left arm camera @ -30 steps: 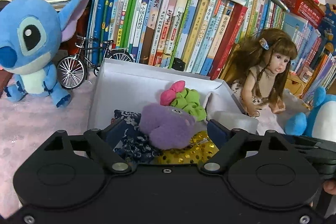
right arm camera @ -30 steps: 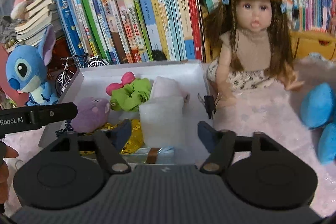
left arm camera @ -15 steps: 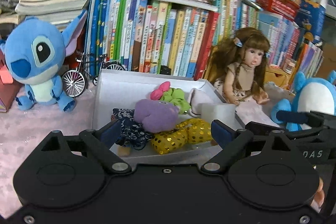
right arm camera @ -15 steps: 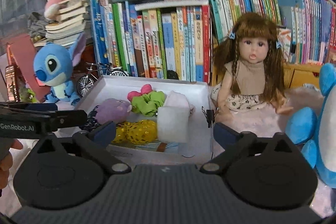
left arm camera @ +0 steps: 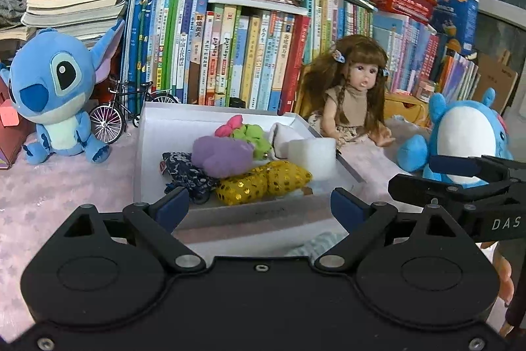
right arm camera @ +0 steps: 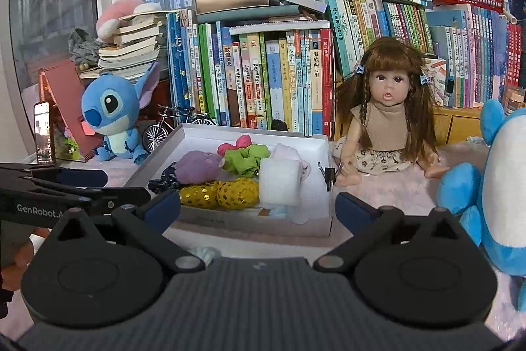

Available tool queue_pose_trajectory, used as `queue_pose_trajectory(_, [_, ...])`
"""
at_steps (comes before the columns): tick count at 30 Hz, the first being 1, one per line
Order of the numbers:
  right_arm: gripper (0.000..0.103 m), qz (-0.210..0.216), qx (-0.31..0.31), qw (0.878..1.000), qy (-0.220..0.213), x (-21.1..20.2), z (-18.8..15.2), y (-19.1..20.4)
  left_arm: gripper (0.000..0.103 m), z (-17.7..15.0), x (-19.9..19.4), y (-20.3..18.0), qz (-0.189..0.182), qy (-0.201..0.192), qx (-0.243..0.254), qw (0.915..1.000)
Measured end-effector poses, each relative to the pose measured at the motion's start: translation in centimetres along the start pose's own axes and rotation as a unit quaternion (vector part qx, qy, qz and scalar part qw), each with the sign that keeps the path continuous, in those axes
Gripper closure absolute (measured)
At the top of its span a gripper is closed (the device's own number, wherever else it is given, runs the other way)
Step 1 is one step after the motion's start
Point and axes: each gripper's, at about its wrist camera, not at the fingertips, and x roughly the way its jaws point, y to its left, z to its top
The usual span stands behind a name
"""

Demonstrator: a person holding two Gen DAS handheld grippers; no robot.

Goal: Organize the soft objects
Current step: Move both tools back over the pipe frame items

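On the left of the desk (left arm camera: pixel 49 196), which is covered in a pale pink cloth, a blue plush alien (left arm camera: pixel 56 94) sits upright, with a small model bicycle (left arm camera: pixel 121 111) just beside it in front of a long row of upright books (left arm camera: pixel 230 55). More books lie stacked flat behind the plush.

In the middle stands an open white box (left arm camera: pixel 148 153) holding the soft things: a dark blue patterned pouch (left arm camera: pixel 184 170) at its left, a purple plush (left arm camera: pixel 223 153) resting partly on it, a gold sequinned piece (left arm camera: pixel 263 181) in front, a pink and green scrunchie (left arm camera: pixel 246 134) behind, and a white foam block (left arm camera: pixel 312 158) at the right wall. To the right of the box a long-haired doll (left arm camera: pixel 355 101) sits against the books, and further right a blue and white plush (left arm camera: pixel 460 137) stands near the desk's edge.

The left hand-held gripper (left arm camera: pixel 259 208) hangs just short of the box's near wall, its jaws spread wide with nothing between them. The right hand-held gripper (right arm camera: pixel 258 208) stands likewise at the box's front, spread as wide as it goes and holding nothing; from the left camera it shows side-on before the blue and white plush.

A pale striped cloth (left arm camera: pixel 315 245) lies on the desk below the box, mostly hidden by the gripper bodies. Under the foam block something pale blue is too covered to make out.
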Motion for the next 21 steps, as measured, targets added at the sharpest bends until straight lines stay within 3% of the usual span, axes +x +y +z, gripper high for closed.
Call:
queue_pose_trajectory(16, [0.000, -0.022, -0.022, 0.999, -0.036, -4.4, -4.6, 1.0, 0.009, -3.9, -2.9, -1.0, -0.007, -0.016, 0.005, 0.9998])
queue_pose_trajectory(21, [0.000, -0.030, -0.031, 0.998, -0.036, -5.7, -6.4, 1.4, 0.009, -4.5, -2.7, -1.2, -0.007, 0.002, 0.002, 1.0000])
